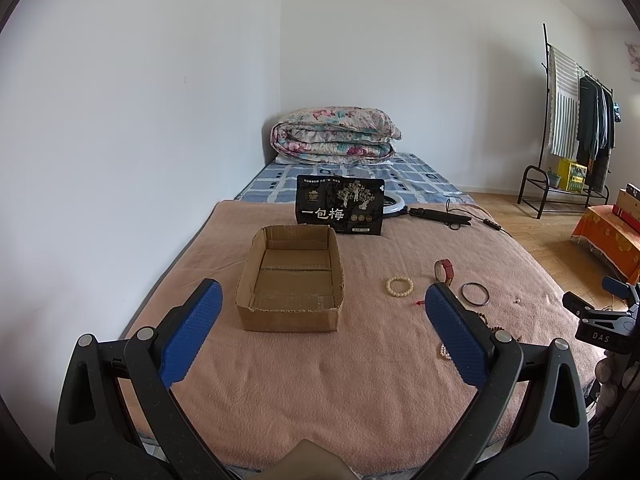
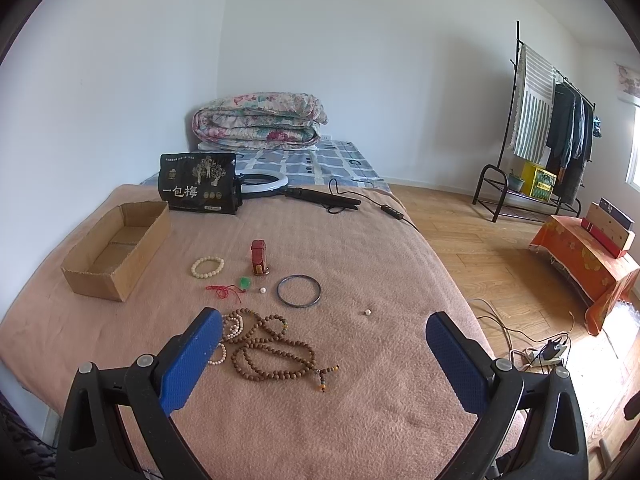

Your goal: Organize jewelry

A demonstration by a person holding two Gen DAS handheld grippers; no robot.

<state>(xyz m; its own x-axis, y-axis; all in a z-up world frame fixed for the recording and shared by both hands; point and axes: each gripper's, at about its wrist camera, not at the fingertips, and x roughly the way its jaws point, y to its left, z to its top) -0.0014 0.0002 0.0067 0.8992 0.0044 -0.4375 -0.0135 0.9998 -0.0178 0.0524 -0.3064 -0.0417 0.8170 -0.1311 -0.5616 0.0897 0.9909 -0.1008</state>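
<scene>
A pink blanket [image 2: 360,380] is covering the bed, jewelry lying right of an empty cardboard box [image 1: 291,280]; left gripper [image 1: 323,312] and right gripper [image 2: 324,334] are hovering spread wide, grasping nothing.

A cardboard box [image 1: 290,280] sits on the bed blanket [image 2: 360,400], left of the jewelry. Behind the box stands a snack bag [image 2: 198,187], with a ring light [image 2: 264,184] just beside it to the right. Right of the box lie a bead bracelet [image 2: 207,267], a watch [image 2: 259,258] and a bangle [image 2: 299,290]. Nearer than these lies a long bead necklace [image 2: 276,354]. A folded quilt [image 2: 260,122] rests at the far end of the bed.
</scene>
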